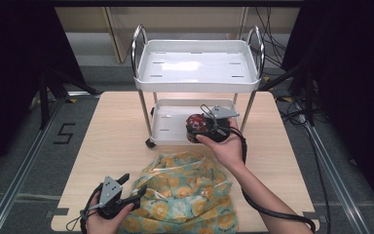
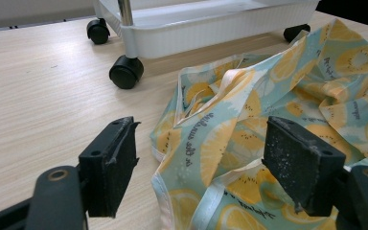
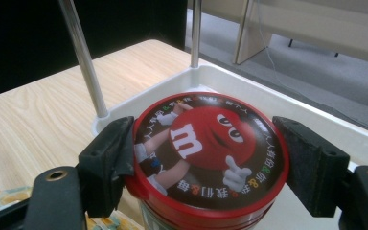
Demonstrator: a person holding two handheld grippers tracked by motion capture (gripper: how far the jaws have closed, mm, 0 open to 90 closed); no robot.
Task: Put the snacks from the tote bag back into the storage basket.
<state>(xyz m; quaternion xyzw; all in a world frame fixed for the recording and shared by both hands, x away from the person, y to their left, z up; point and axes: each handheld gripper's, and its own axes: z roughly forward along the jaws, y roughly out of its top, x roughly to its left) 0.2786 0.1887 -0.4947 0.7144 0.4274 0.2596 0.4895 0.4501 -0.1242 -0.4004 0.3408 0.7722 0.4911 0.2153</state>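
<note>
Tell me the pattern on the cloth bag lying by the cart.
Pale blue-green bag printed with yellow-orange citrus slices and small dark lettering, clearest in the left gripper view.

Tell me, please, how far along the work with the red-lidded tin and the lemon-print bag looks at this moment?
Done: the right gripper has closed on the red-lidded tin at the lid's rim. In hand: the tin is held at the lower tray of the white cart; whether it rests there is unclear. Left: the lemon-print bag lies crumpled on the table, the left gripper open at its edge, gripping nothing.
</note>
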